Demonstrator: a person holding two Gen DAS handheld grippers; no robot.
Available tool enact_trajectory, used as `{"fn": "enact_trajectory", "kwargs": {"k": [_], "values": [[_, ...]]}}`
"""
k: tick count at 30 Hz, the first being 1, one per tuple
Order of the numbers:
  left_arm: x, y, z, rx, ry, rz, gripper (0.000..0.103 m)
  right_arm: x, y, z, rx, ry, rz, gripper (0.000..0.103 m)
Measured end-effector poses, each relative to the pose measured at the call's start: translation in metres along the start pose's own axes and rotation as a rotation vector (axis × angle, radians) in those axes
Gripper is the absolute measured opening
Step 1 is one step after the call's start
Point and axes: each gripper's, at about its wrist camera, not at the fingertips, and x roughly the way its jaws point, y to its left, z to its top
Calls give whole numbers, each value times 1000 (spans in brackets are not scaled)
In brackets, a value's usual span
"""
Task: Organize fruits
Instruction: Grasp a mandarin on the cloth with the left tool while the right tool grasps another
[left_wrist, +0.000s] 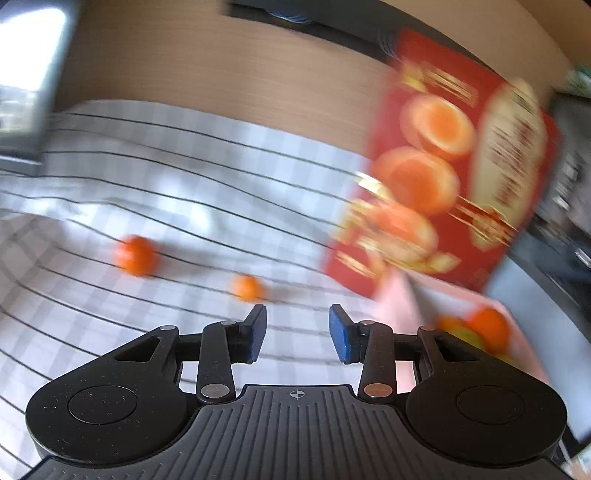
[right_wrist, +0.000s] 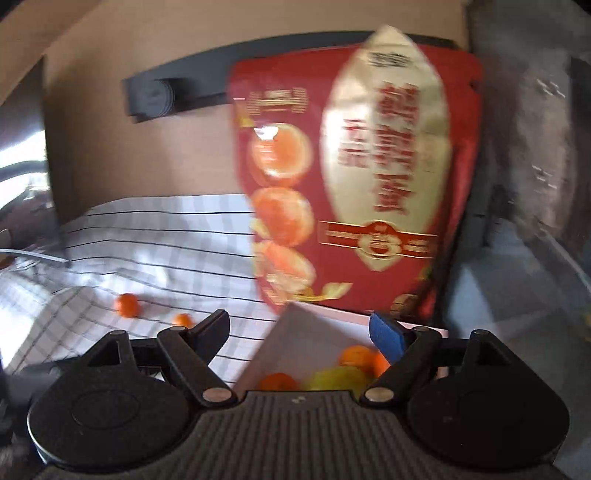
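Note:
Two oranges lie on the checked cloth (left_wrist: 184, 177): a larger one (left_wrist: 136, 255) to the left and a smaller one (left_wrist: 247, 287) just beyond my left gripper (left_wrist: 297, 330), which is open and empty. They also show in the right wrist view, the larger (right_wrist: 127, 305) and the smaller (right_wrist: 183, 319). A pale open box (right_wrist: 295, 332) holds several oranges (right_wrist: 356, 356) and a yellow-green fruit (right_wrist: 338, 376); its fruit (left_wrist: 487, 325) shows at the left view's right edge. My right gripper (right_wrist: 301, 334) is open and empty above the box. Both views are blurred.
The red box lid (right_wrist: 351, 177) with printed oranges stands upright behind the box, also in the left wrist view (left_wrist: 454, 173). A cardboard-brown wall (left_wrist: 221, 74) backs the cloth. Dark objects (right_wrist: 535, 147) stand to the right.

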Motion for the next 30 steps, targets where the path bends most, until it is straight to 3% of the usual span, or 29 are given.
{"fn": "enact_trajectory", "kwargs": {"k": [4,10,13,16,24,27,29,30], "values": [[1,49,18,19,-91,91,42,12,37,-4,-49,5,67,84],[38,113,38,27,-117,99,42,69,83,-13,-24,91,192,84],[68,119,41,72,-58,119,42,117,104,-16,-41,143,158,84],[85,126,41,28,-3,97,44,154,116,-21,-58,197,113,84],[104,122,43,63,-14,181,48,216,130,-17,-26,271,49,84],[107,132,43,32,38,147,52,234,130,-20,10,299,45,77],[110,142,45,-46,68,97,52,247,130,-23,22,318,33,60],[109,145,45,-64,66,89,52,252,130,-25,30,326,27,58]]}}
